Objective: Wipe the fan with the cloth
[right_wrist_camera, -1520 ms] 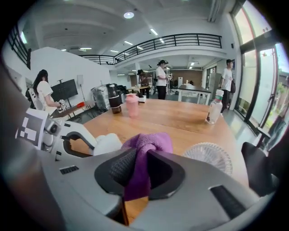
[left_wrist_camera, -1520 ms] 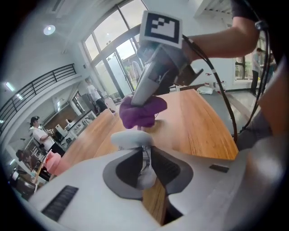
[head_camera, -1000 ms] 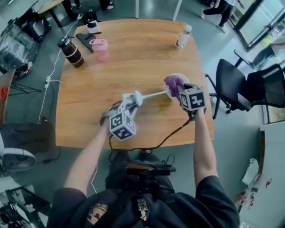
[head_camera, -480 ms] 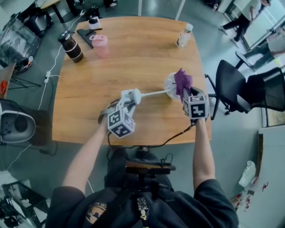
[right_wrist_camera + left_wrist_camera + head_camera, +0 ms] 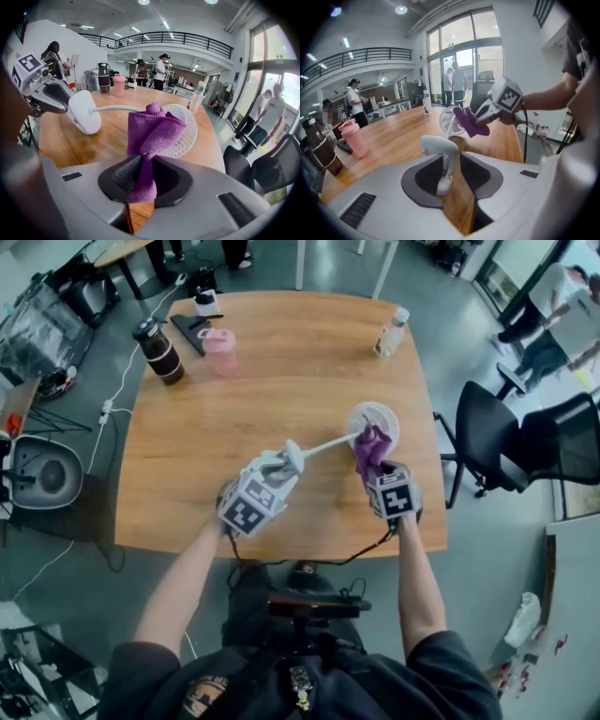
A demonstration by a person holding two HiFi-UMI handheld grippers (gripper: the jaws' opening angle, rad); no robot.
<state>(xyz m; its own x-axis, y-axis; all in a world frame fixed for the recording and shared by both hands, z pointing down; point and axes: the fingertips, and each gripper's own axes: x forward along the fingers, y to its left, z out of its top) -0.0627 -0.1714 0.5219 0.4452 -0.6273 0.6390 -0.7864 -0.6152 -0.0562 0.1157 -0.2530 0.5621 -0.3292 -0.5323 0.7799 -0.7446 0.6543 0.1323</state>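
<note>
A small white fan lies on the wooden table (image 5: 206,427), its round grille head (image 5: 373,418) to the right and its base (image 5: 286,457) to the left, joined by a thin stem. The base (image 5: 440,146) stands between the jaws of my left gripper (image 5: 272,468); the jaws are opening, and bare wood shows beside the base. My right gripper (image 5: 373,465) is shut on a purple cloth (image 5: 152,131). The cloth (image 5: 368,448) hangs at the near edge of the fan head (image 5: 185,131).
A dark bottle (image 5: 157,351) and a pink shaker (image 5: 220,348) stand at the far left. At the far right corner is a clear bottle (image 5: 390,332). A black office chair (image 5: 497,442) sits right of the table. People stand further off.
My right gripper has dropped and come nearer with the cloth, from over the fan head to its near edge. The left gripper has rolled, and its jaws have loosened round the base.
</note>
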